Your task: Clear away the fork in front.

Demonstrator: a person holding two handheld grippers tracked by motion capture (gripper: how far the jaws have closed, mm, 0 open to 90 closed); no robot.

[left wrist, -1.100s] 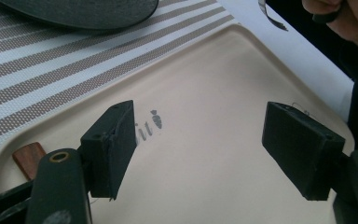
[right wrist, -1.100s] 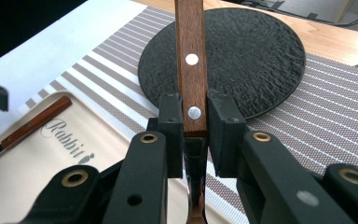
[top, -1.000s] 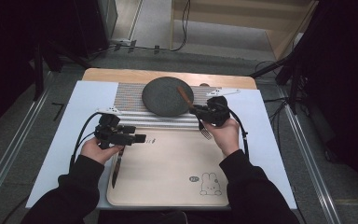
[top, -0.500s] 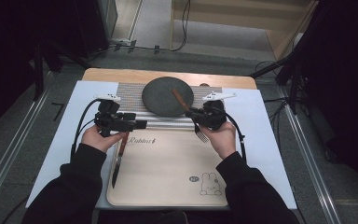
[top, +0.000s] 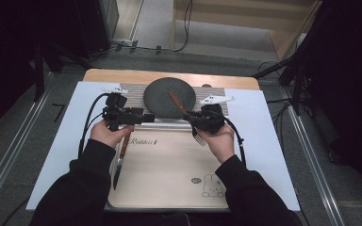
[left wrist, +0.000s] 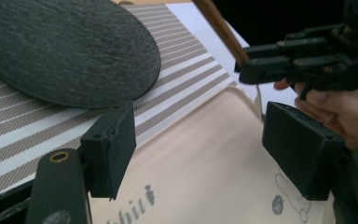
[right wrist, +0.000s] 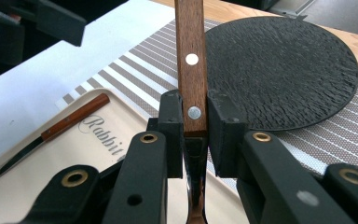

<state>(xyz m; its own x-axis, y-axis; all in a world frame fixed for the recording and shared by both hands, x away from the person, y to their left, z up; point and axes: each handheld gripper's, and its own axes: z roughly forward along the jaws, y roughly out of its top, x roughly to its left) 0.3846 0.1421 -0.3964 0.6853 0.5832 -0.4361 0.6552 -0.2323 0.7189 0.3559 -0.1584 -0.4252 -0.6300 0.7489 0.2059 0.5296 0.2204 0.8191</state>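
The tray (right wrist: 51, 196) bears the cursive word "Rabbit"

Fork (right wrist: 191, 70): handle of brown wood, smooth with a satin sheen, set with two bright metal rivets; the neck below the handle is polished, reflective metal. Knife (right wrist: 42, 136): handle of reddish-brown glossy wood. Round dark grey plate (right wrist: 284, 70), at 1 o'clock from the fork handle: matt, with a rough, stone-like grain. Striped placemat (left wrist: 186, 88): woven cloth with a fine mesh texture. Tray (top: 169, 174): smooth cream plastic, faintly glossy, with printed markings. Both grippers: matt black plastic with brass-coloured metal pins.
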